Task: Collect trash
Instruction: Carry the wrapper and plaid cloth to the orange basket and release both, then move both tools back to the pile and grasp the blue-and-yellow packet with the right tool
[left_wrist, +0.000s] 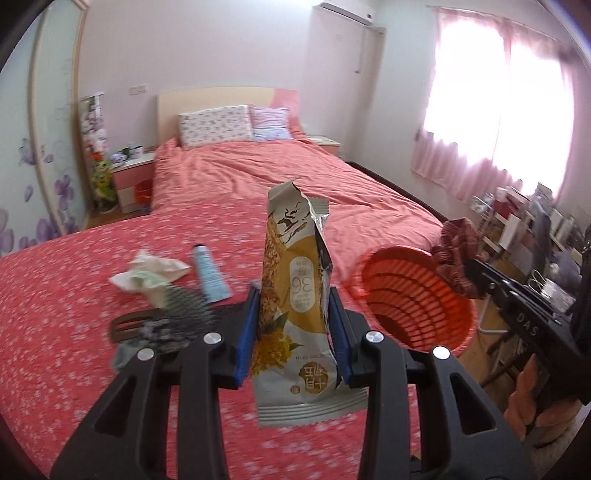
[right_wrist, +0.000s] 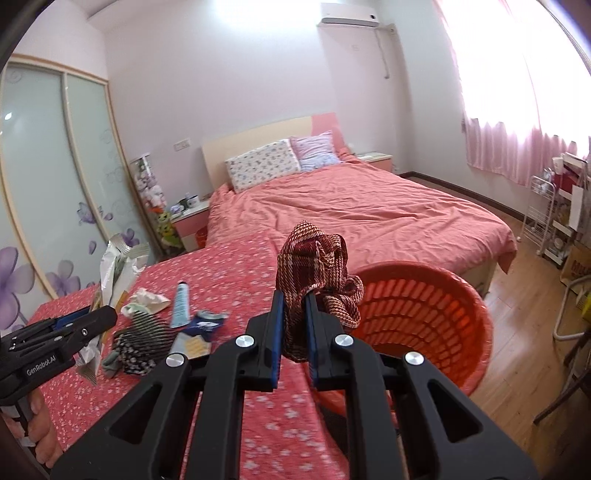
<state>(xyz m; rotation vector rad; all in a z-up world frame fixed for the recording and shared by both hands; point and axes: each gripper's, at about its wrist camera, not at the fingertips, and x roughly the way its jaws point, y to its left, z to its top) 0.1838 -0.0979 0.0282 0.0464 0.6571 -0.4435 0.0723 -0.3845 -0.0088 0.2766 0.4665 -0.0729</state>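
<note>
My left gripper is shut on an open yellow-and-white snack wrapper and holds it upright above the red flowered tablecloth. My right gripper is shut on a crumpled dark red plaid cloth, held just left of the rim of an orange slatted basket. The basket and the cloth also show in the left wrist view. On the table lie crumpled tissue, a pale blue tube, a black comb-like item and a blue-yellow packet.
A bed with a salmon cover lies beyond the table. A wardrobe with glass doors stands left. A nightstand is by the headboard. A white rack and cluttered shelves stand right on the wooden floor.
</note>
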